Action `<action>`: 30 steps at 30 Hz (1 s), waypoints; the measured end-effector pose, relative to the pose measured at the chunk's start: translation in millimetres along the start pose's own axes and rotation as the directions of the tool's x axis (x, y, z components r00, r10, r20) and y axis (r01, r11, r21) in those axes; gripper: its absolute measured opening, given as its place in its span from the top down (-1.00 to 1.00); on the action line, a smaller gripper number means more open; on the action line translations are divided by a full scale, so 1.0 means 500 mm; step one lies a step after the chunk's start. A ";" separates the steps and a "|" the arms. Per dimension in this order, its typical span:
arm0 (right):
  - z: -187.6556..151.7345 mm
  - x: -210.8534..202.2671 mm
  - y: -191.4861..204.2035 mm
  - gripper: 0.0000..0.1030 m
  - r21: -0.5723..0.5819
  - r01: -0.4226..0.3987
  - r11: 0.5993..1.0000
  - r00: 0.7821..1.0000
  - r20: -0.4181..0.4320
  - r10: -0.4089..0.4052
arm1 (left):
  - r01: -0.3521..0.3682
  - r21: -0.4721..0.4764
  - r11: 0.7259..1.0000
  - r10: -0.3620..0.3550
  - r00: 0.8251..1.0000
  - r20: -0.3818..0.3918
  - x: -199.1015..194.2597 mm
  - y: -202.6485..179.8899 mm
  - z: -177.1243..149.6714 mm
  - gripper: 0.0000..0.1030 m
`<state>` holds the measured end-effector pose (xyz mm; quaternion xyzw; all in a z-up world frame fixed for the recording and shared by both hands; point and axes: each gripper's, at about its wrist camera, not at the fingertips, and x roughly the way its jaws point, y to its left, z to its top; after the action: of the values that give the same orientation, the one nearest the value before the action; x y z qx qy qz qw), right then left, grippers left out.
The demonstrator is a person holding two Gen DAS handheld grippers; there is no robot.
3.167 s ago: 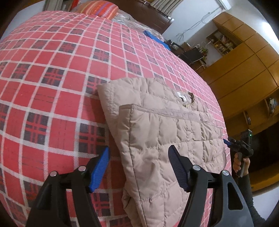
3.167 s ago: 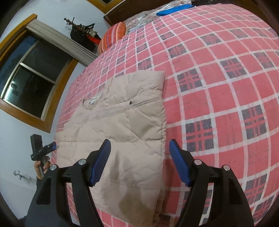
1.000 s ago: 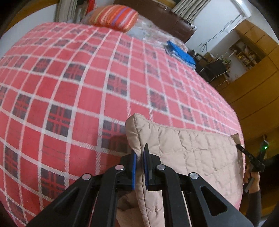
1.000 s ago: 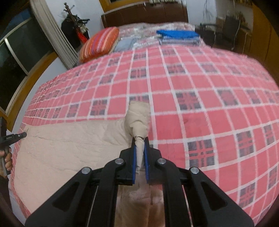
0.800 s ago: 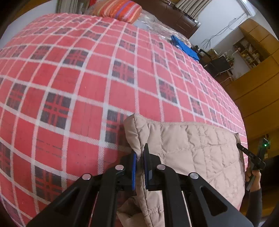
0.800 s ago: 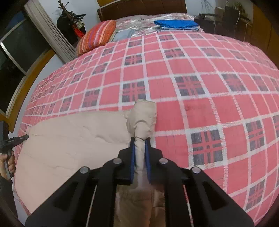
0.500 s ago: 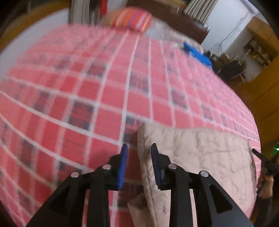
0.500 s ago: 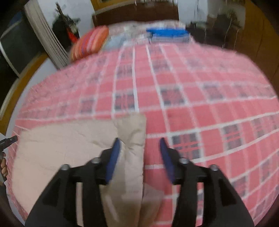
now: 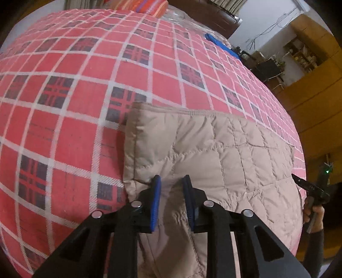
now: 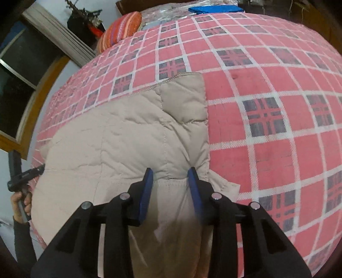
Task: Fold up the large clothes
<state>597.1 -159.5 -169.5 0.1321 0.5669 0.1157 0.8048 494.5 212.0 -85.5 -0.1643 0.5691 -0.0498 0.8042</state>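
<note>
The left tool [image 9: 171, 190] hangs released over the near left edge of the beige quilted jacket [image 9: 213, 154], its blue pads [image 9: 157, 198] parted with a strip of fabric showing between them and nothing pinched. The right tool [image 10: 170, 181] is likewise released, its pads [image 10: 145, 192] spread apart above the jacket's near right edge, close to the seam there, gripping nothing.

The jacket lies folded into a broad rectangle on the bed [image 9: 64, 107], which is covered with a red plaid blanket [image 10: 267, 85]. Its far edge shows a stitched hem running straight across; a looser layer of the same fabric spills toward the cameras under both tools. In the left view the right tool appears at the far right edge of the jacket, held by a hand [image 9: 314, 216] in a dark sleeve; in the right view the left tool sits at the jacket's left edge, also in a hand [image 10: 21, 203].

At the head of the bed rest a striped orange pillow [image 10: 121, 30] and a folded blue cloth [image 10: 215, 9]
</note>
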 end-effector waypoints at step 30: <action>-0.300 -0.073 0.140 0.67 -0.106 -0.107 0.989 0.994 -0.011 0.107 | 0.214 0.172 0.962 -0.205 0.976 -0.069 -0.120 -0.089 -0.339 0.60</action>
<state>440.9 -94.2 -161.5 0.1191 0.5541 0.1889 0.8019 320.6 150.9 -67.7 -0.1494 0.5618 -0.1894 0.7913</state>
